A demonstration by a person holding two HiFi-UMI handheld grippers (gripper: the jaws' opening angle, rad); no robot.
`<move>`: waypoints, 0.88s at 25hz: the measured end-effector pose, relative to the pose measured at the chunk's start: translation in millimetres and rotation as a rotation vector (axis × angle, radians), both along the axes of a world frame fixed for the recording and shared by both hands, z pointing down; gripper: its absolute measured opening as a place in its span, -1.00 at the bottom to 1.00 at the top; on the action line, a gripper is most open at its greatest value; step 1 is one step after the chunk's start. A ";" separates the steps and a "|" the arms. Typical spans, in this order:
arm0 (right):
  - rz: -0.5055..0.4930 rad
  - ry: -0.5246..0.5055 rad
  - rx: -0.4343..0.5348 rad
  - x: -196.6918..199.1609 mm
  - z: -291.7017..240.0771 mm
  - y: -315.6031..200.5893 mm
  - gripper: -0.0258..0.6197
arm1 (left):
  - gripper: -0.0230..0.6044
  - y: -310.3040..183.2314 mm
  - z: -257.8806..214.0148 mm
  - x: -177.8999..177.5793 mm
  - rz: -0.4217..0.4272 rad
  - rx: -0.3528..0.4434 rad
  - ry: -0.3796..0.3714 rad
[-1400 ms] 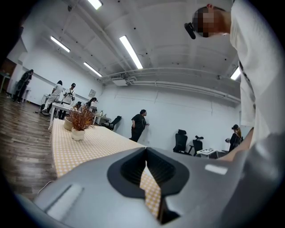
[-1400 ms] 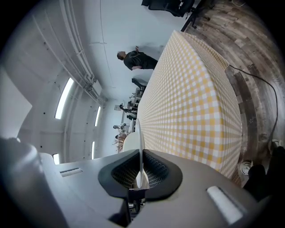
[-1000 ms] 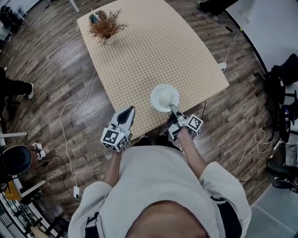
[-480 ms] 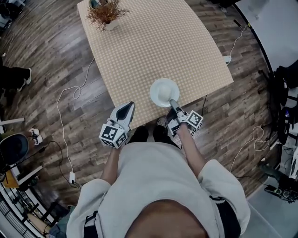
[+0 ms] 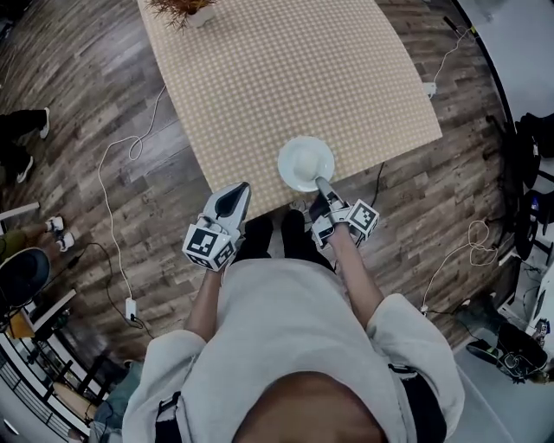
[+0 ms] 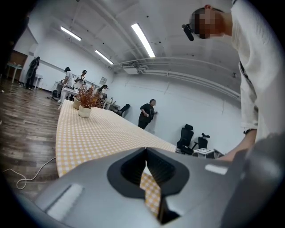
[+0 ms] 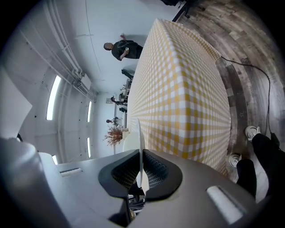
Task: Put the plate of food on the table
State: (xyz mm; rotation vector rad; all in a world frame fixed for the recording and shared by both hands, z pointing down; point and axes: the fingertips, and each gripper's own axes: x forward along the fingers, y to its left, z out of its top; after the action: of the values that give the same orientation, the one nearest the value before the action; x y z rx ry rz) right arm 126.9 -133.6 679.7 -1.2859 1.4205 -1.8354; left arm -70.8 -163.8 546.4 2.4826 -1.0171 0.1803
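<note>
A white plate (image 5: 305, 163) with a pale mound of food hangs over the near edge of the yellow-checked table (image 5: 260, 78). My right gripper (image 5: 321, 183) is shut on the plate's near rim. In the right gripper view the plate's thin rim (image 7: 138, 133) runs edge-on between the jaws of that gripper (image 7: 140, 153), with the table (image 7: 178, 89) just beyond. My left gripper (image 5: 230, 203) hangs off the table's near left corner. In the left gripper view its tips (image 6: 145, 153) meet with nothing between them.
A dried plant in a white pot (image 5: 180, 9) stands at the table's far end (image 6: 87, 100). White cables (image 5: 112, 190) trail over the wood floor to the left. My shoes (image 5: 277, 234) stand just short of the table. People (image 6: 147, 113) and office chairs (image 6: 185, 136) are far behind.
Both grippers have sunk a little, the right one still carrying the plate over the table's near edge. The table has slid upward in the head view and the plant is now at its top edge.
</note>
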 end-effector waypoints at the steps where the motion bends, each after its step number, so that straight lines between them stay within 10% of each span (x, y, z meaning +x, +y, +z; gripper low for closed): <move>1: -0.001 -0.004 0.002 -0.9 1.5 0.2 -0.87 | -0.90 0.6 1.8 0.0 0.000 -0.003 0.001; 22: -0.040 -0.016 0.012 -7.3 12.6 -32.3 -0.87 | -0.90 2.9 24.8 0.9 -0.021 -0.065 -0.001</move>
State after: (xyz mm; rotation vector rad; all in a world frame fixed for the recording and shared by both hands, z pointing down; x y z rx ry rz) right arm 119.6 -165.9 692.4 -1.2425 1.4558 -1.8561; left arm -70.0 -160.9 571.2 2.4127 -1.0206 0.2056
